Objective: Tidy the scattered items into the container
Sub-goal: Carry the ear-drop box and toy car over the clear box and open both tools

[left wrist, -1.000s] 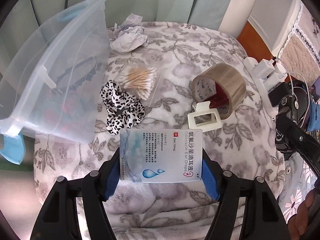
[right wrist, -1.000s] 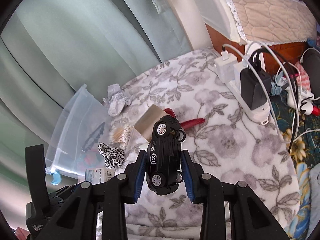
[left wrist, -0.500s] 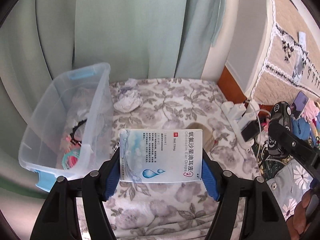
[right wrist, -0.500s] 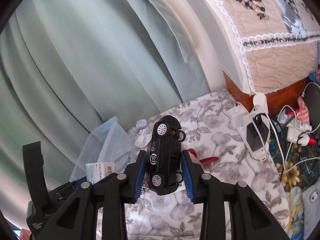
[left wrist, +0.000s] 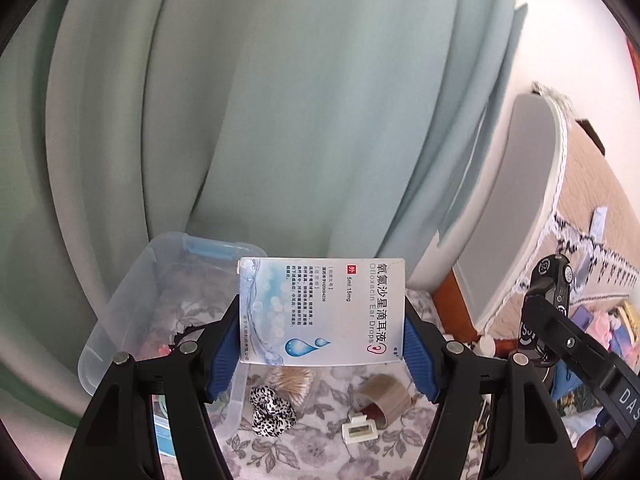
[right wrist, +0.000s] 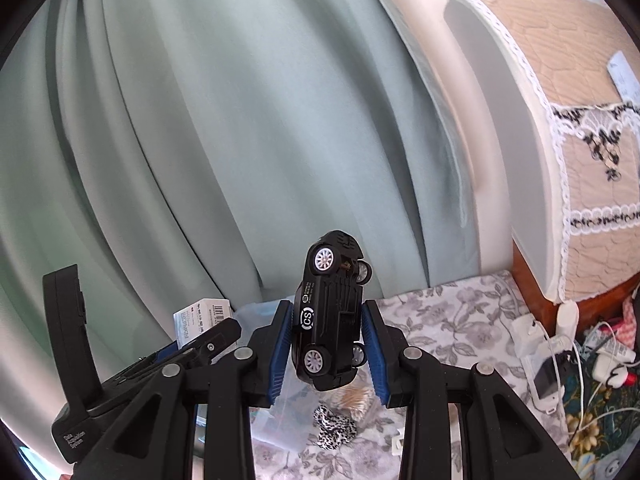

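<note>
My left gripper [left wrist: 322, 336] is shut on a white and blue ear-drops box [left wrist: 322, 312], held high above the flowered blanket. The clear plastic container [left wrist: 132, 304] stands below and to the left, with small items inside. My right gripper [right wrist: 326, 336] is shut on a black toy car [right wrist: 328, 316], nose up, also lifted well above the surface. On the blanket lie a leopard-print scrunchie [left wrist: 272, 416], a bag of cotton swabs [left wrist: 292, 384], a tape roll [left wrist: 384, 398] and a white clip [left wrist: 359, 431]. The left gripper with its box [right wrist: 202, 314] shows at the left of the right wrist view.
Pale green curtains [left wrist: 280, 120] hang close behind the container. A power strip with chargers and cables [right wrist: 548, 360] lies at the blanket's right edge. A quilted, lace-trimmed cover [right wrist: 580, 140] over furniture stands at the right.
Both grippers have risen well above the blanket and tilted up, each keeping its hold. The container and loose items now look smaller and lower in both views.
</note>
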A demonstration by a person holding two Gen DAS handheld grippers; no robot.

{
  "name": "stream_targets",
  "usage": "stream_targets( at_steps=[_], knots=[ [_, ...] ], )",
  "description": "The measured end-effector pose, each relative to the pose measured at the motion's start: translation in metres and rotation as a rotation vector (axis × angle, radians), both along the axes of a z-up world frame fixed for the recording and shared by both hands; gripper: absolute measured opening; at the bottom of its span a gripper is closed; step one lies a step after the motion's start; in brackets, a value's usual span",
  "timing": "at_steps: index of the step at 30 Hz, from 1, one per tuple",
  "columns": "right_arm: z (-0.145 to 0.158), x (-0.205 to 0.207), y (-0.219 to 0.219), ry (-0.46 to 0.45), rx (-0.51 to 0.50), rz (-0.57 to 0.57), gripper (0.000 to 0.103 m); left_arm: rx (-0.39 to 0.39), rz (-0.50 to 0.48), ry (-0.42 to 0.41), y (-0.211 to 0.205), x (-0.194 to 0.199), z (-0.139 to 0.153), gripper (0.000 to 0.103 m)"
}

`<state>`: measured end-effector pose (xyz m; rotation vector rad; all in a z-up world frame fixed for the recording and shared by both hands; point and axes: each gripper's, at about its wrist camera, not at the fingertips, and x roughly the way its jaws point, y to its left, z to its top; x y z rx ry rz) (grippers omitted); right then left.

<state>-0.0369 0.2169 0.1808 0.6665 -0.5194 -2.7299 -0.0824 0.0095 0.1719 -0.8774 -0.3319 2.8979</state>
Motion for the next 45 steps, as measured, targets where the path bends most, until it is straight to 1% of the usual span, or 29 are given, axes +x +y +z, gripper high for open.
stream_targets(
  at_steps=[3,7,9,12,19,24,32,45],
  knots=[
    [0.013,-0.006,-0.022,0.019,0.008,0.031,0.037,0.051,0.051,0.016,-0.017,-0.002,0.005,0.072],
    [0.016,-0.005,-0.059,0.04,0.044,0.102,0.037,0.087,0.079,-0.004,-0.035,0.001,-0.01,0.072],
    [0.011,-0.006,-0.077,0.032,0.073,0.147,0.037,0.102,0.097,-0.03,-0.047,-0.001,-0.021,0.072],
    [-0.001,-0.014,-0.101,-0.014,0.112,0.197,0.037,0.118,0.144,-0.067,-0.069,-0.004,-0.036,0.072],
    [-0.025,-0.027,-0.14,-0.079,0.152,0.282,0.037,0.16,0.244,-0.121,-0.117,-0.001,-0.067,0.072],
    [-0.048,-0.035,-0.163,-0.138,0.169,0.334,0.037,0.179,0.293,-0.163,-0.141,-0.003,-0.087,0.072],
    [-0.084,-0.053,-0.183,-0.235,0.209,0.384,0.037,0.193,0.312,-0.235,-0.159,-0.011,-0.119,0.072],
    [-0.12,-0.077,-0.202,-0.321,0.237,0.435,0.037,0.196,0.31,-0.3,-0.164,-0.019,-0.144,0.072]
  ],
)
